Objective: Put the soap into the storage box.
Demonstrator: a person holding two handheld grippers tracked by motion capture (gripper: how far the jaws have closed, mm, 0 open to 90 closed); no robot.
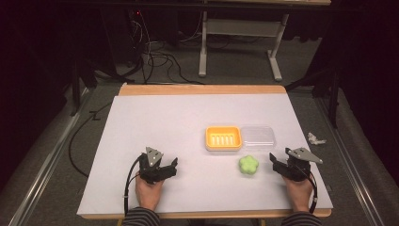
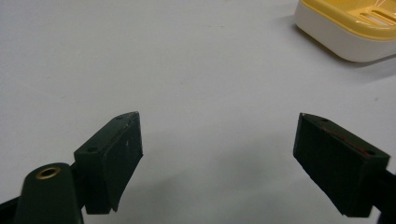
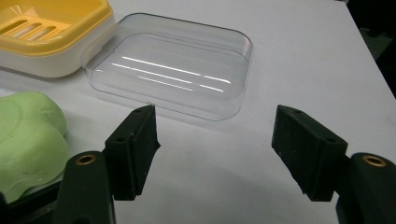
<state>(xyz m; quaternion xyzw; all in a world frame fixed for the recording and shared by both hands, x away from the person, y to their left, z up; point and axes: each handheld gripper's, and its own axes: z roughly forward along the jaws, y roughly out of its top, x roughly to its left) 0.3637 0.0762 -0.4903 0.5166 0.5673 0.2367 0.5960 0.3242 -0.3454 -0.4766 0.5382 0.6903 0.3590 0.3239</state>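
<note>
On the white table point(image 1: 155, 122) we held both grippers low; the left gripper point(image 2: 218, 154) gaped wide on nothing; the right gripper point(image 3: 215, 140) likewise stood open and empty, just right of the lumpy green soap point(image 3: 25, 135); beyond lay the slotted yellow dish point(image 3: 51, 28) and clear lid point(image 3: 177, 70).

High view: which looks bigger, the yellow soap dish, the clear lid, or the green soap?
1. Yellow soap dish and clear lid: look about alike, so no ranking between them.
2. Green soap: clearly smallest.
</note>
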